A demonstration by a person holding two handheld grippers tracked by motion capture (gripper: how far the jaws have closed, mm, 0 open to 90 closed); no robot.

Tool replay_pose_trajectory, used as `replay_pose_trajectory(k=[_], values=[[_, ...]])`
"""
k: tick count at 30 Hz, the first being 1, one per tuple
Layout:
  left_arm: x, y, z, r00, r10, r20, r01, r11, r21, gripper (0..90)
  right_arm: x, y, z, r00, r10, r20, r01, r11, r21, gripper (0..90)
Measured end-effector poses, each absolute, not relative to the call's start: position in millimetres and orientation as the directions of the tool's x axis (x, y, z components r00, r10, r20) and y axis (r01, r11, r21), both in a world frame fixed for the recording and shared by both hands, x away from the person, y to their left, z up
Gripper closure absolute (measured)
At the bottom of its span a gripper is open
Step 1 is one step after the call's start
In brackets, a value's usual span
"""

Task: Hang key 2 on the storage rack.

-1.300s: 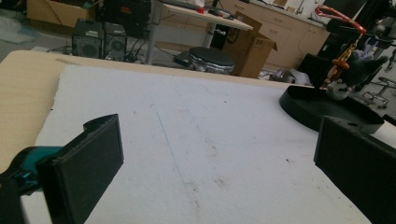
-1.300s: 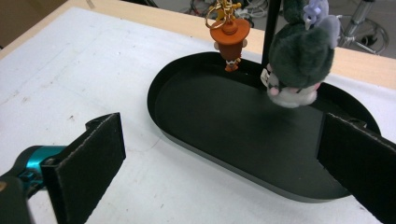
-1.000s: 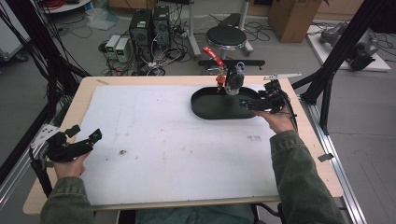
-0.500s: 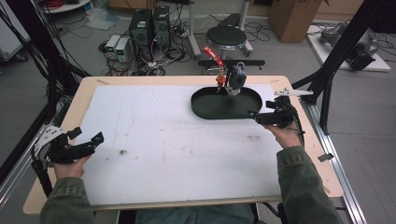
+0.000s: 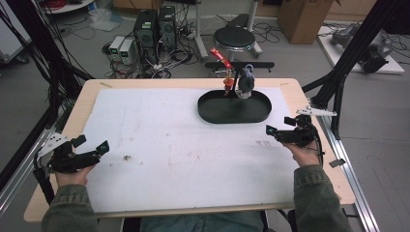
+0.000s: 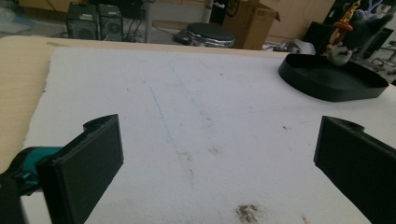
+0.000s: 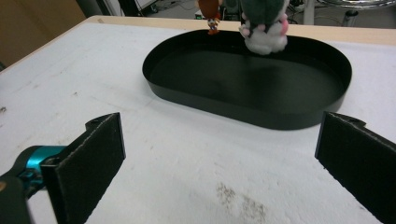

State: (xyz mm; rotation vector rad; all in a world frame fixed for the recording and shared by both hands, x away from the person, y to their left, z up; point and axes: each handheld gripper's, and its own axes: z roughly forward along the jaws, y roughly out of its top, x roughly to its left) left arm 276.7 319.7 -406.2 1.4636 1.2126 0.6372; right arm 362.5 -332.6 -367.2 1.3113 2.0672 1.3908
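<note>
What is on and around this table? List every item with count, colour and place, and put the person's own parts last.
Table: one, light wood, centre.
Mat: one, white and stained, covering most of the table.
Tray: one, black oval, far right part of the mat.
Plush toy: one, dark grey and white, far edge of the tray.
Figurine: one, orange and red, beside the plush toy.
Stool: one, black, floor beyond the table.
Computer towers: two, dark, floor at far left.
Cardboard box: one, brown, floor at far right.
Left gripper: one, black, open, near left edge.
Right gripper: one, black, open, short of the tray.
Sleeves: two, olive green, bottom edge.
</note>
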Motion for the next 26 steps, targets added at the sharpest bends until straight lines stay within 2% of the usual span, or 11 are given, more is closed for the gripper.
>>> replay_pose_trajectory(k=[17, 26], values=[[276.0, 316.7, -408.6, 0.368, 0.905, -0.213, 0.388, 0.058, 0.920, 1.7, 340.1, -353.2, -406.3, -0.525, 0.830, 0.187, 0.498, 0.121, 0.859, 0.5], [274.7, 319.5, -410.5, 0.358, 0.908, -0.218, 0.399, 0.062, 0.915, 1.8, 330.0, -367.6, -415.8, -0.475, 0.855, 0.210, 0.458, 0.037, 0.888, 0.6]])
